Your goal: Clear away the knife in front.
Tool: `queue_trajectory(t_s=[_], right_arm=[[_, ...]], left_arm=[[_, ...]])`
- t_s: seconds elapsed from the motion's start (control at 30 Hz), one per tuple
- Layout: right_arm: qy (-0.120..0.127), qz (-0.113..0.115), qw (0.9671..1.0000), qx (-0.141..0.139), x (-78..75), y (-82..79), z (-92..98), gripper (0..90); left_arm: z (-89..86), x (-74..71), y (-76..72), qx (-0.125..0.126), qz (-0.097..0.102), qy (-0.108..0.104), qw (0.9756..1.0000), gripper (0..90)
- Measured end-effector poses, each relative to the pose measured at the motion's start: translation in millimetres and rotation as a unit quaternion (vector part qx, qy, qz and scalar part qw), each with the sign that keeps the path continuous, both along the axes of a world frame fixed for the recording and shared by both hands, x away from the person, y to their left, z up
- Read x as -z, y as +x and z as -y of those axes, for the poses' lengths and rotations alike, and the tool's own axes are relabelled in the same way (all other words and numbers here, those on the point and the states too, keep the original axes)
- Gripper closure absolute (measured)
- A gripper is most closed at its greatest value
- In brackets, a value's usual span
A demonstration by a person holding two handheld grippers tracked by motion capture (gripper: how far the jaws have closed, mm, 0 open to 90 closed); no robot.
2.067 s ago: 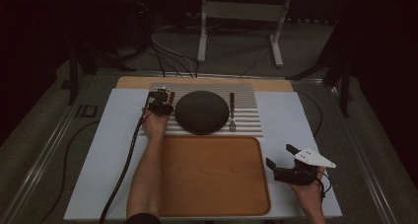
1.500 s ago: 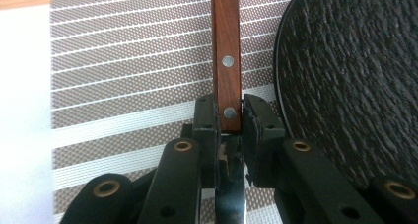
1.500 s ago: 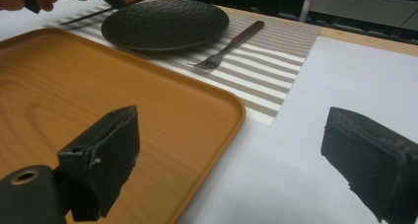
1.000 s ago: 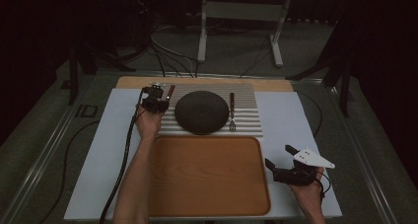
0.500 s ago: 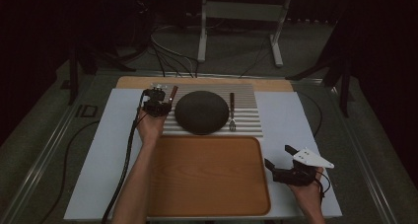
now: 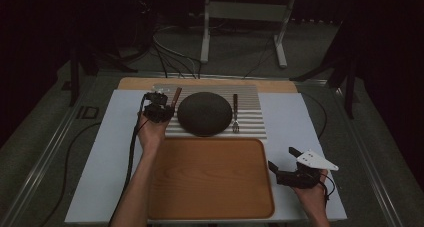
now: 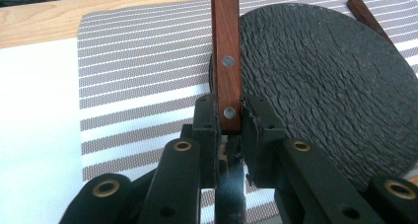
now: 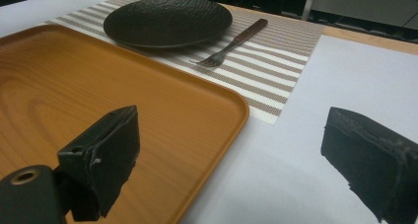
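My left gripper [image 6: 159,108] [image 7: 229,123] is shut on a wooden-handled knife [image 7: 226,61] [image 6: 175,97]. It holds the knife at the left edge of the dark round plate [image 6: 205,113] [image 7: 325,81] [image 8: 167,20], over the striped placemat [image 6: 250,112] [image 7: 143,71]. The knife's blade runs back between the jaws. A fork [image 6: 235,113] [image 8: 235,41] with a wooden handle lies on the mat right of the plate. My right gripper [image 6: 286,163] [image 8: 256,160] stands open beside the right edge of the wooden tray [image 6: 210,179] [image 8: 74,91], nothing between its jaws.
The white board [image 6: 105,157] covers the table, with a wooden strip [image 6: 135,83] along its far edge. A cable [image 6: 132,147] trails from the left gripper along the forearm. A metal stand [image 6: 245,17] and cables lie on the floor beyond the table.
My left gripper has moved a little away from me along the plate's left side and now holds the knife. The right gripper has stayed in place, open.
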State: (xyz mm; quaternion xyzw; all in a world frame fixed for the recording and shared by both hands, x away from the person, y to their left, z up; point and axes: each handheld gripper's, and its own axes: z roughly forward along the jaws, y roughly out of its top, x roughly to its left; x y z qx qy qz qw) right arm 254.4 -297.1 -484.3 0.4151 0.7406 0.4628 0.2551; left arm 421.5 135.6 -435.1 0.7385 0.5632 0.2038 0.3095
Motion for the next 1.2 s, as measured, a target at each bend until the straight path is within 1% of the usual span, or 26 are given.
queue_trajectory(t_s=[0.17,0.2,0.23,0.33,0.37,0.43,0.47,0.67,0.77,1.0,1.1,1.2], right_arm=[[0.000,0.000,1.0000,0.000,0.0,-0.1,-0.1,7.7],[-0.001,0.000,1.0000,0.000,0.1,-0.1,-0.2,7.7],[0.000,0.000,1.0000,0.000,0.0,-0.1,-0.2,7.8],[0.000,0.000,1.0000,0.000,0.1,-0.1,-0.3,7.7],[0.000,0.000,1.0000,0.000,0.1,-0.1,-0.3,7.7],[0.000,0.000,1.0000,0.000,0.0,-0.3,-0.2,7.7],[0.000,0.000,1.0000,0.000,0.0,-0.3,-0.2,7.7],[0.000,0.000,1.0000,0.001,-0.3,-0.8,0.0,7.7],[0.000,0.001,1.0000,0.001,-0.2,-0.7,0.0,7.7],[0.000,0.002,1.0000,0.000,-0.2,-0.9,-0.4,7.7],[-0.001,0.002,1.0000,0.000,-0.2,-1.1,-0.4,7.7],[-0.001,0.002,1.0000,-0.001,-0.3,-1.2,-0.4,7.7]], left_arm=[[-0.5,-2.6,-11.4,0.001,0.004,-0.002,1.0000,78.1],[-0.5,-2.6,-11.4,0.001,0.004,-0.002,1.0000,78.1],[-0.5,-3.2,-15.3,-0.001,0.006,-0.004,1.0000,78.1],[0.1,-3.0,-20.1,-0.003,-0.002,-0.007,1.0000,78.1],[0.1,-3.0,-20.1,-0.003,-0.002,-0.007,1.0000,78.1],[1.6,-3.4,-25.7,-0.002,-0.002,-0.005,1.0000,78.1],[1.6,-3.4,-25.7,-0.002,-0.002,-0.005,1.0000,78.1],[4.1,-6.1,-37.2,0.002,0.002,-0.007,1.0000,78.1],[4.7,-5.9,-40.0,-0.001,0.001,-0.007,1.0000,78.1],[7.3,0.1,-51.7,0.000,-0.003,-0.007,1.0000,78.1],[7.3,4.1,-56.9,-0.001,-0.007,-0.012,0.9999,78.1],[6.9,6.4,-60.7,-0.001,-0.008,-0.012,0.9999,78.1]])
